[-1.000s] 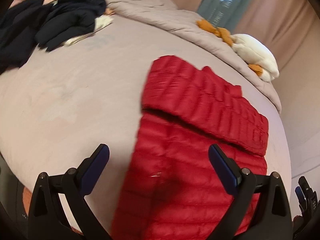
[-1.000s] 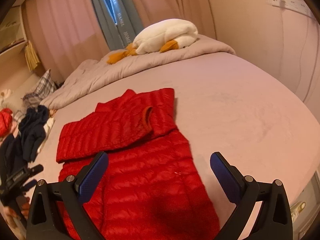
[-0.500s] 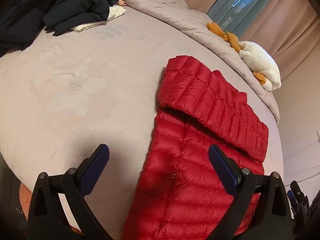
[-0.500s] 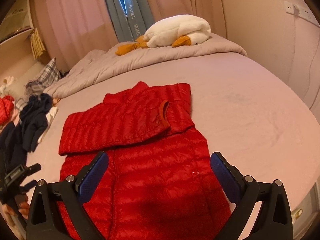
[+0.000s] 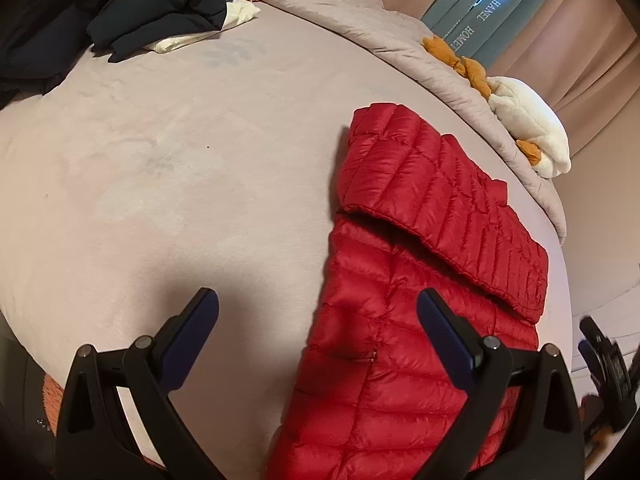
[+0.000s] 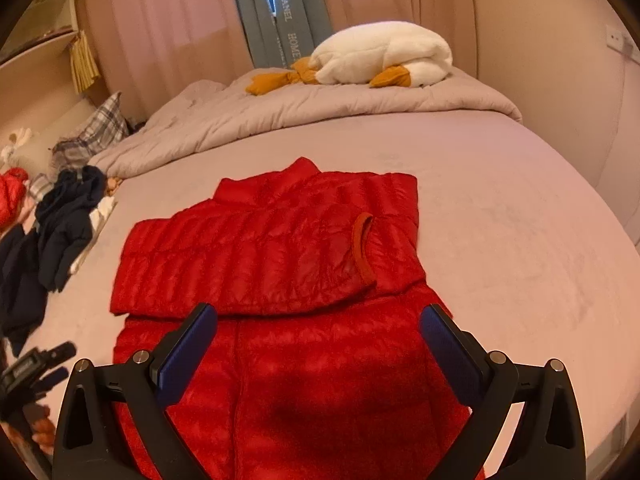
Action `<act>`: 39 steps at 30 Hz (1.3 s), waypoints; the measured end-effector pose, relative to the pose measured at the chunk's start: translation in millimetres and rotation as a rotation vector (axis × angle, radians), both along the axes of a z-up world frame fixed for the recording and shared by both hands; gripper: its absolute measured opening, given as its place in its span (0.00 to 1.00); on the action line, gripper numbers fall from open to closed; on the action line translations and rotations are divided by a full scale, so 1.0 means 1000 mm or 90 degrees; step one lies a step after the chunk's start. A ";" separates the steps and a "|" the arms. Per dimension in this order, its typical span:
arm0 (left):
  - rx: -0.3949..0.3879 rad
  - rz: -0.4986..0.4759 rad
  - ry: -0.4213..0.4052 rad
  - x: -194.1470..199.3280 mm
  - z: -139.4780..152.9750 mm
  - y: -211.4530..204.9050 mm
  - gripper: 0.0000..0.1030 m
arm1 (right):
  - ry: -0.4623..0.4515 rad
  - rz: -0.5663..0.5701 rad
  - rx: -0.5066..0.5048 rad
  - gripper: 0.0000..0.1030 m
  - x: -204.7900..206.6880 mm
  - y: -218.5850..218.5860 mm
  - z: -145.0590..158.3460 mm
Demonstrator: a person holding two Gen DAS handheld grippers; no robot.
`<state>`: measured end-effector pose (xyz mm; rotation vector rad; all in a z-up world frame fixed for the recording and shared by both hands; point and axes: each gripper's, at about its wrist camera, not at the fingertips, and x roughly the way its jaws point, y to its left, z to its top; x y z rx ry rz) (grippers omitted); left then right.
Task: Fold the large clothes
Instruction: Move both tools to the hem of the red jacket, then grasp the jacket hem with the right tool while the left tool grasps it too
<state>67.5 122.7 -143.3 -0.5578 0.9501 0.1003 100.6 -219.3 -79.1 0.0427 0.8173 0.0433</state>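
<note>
A red quilted down jacket (image 5: 404, 312) lies flat on the pinkish bed sheet (image 5: 168, 184), with both sleeves folded across its chest. It also shows in the right wrist view (image 6: 280, 264), one sleeve cuff (image 6: 362, 248) on top. My left gripper (image 5: 318, 320) is open and empty, hovering above the jacket's lower left edge. My right gripper (image 6: 318, 332) is open and empty, above the jacket's lower body. The left gripper shows at the lower left of the right wrist view (image 6: 32, 364).
A pile of dark navy clothes (image 5: 152, 4) lies at the far left of the bed (image 6: 52, 232). A grey duvet (image 6: 320, 108) with a white and orange plush goose (image 6: 380, 56) lies along the far side. Curtains and a wall stand behind.
Both grippers have moved in lower over the jacket, so it looks larger. The left view has shifted left, putting the jacket's left edge between the fingers. Both stay open.
</note>
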 end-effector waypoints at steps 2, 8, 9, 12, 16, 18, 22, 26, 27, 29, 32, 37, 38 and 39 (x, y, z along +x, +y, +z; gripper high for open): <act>-0.003 0.004 0.001 0.000 -0.002 0.003 0.97 | 0.011 -0.004 0.001 0.97 0.018 -0.002 -0.007; -0.020 0.011 0.000 0.003 -0.003 0.010 0.97 | 0.093 -0.018 0.030 0.81 0.069 -0.006 -0.041; -0.021 0.012 -0.001 0.004 -0.003 0.010 0.97 | 0.098 -0.017 0.031 0.79 0.074 -0.006 -0.044; -0.022 0.013 -0.005 0.005 -0.002 0.013 0.97 | 0.119 -0.032 0.017 0.75 0.088 -0.004 -0.055; -0.018 0.014 0.001 0.009 -0.005 0.015 0.97 | 0.143 -0.050 0.014 0.71 0.098 -0.004 -0.071; -0.017 0.013 0.008 0.012 -0.008 0.016 0.97 | 0.147 -0.044 0.018 0.61 0.099 -0.004 -0.076; -0.020 0.012 0.006 0.019 -0.007 0.017 0.97 | 0.142 -0.003 0.037 0.17 0.094 0.006 -0.072; -0.003 0.001 -0.026 0.033 0.010 0.013 0.97 | 0.070 0.036 -0.003 0.15 0.085 0.020 -0.029; 0.003 -0.001 -0.036 0.037 0.015 0.011 0.97 | 0.052 0.043 -0.005 0.15 0.083 0.021 -0.018; 0.020 -0.009 -0.060 0.048 0.026 0.006 0.96 | 0.003 0.055 -0.011 0.15 0.077 0.023 0.015; 0.038 -0.035 -0.102 0.071 0.043 -0.008 0.94 | -0.045 0.066 -0.022 0.15 0.076 0.024 0.046; 0.041 -0.092 -0.124 0.117 0.046 -0.036 0.67 | -0.072 0.045 -0.043 0.15 0.085 0.016 0.056; 0.042 -0.105 -0.117 0.128 0.041 -0.043 0.58 | -0.070 0.041 -0.040 0.15 0.086 0.011 0.052; 0.042 -0.117 -0.108 0.136 0.036 -0.048 0.47 | -0.065 0.036 -0.034 0.15 0.087 0.007 0.049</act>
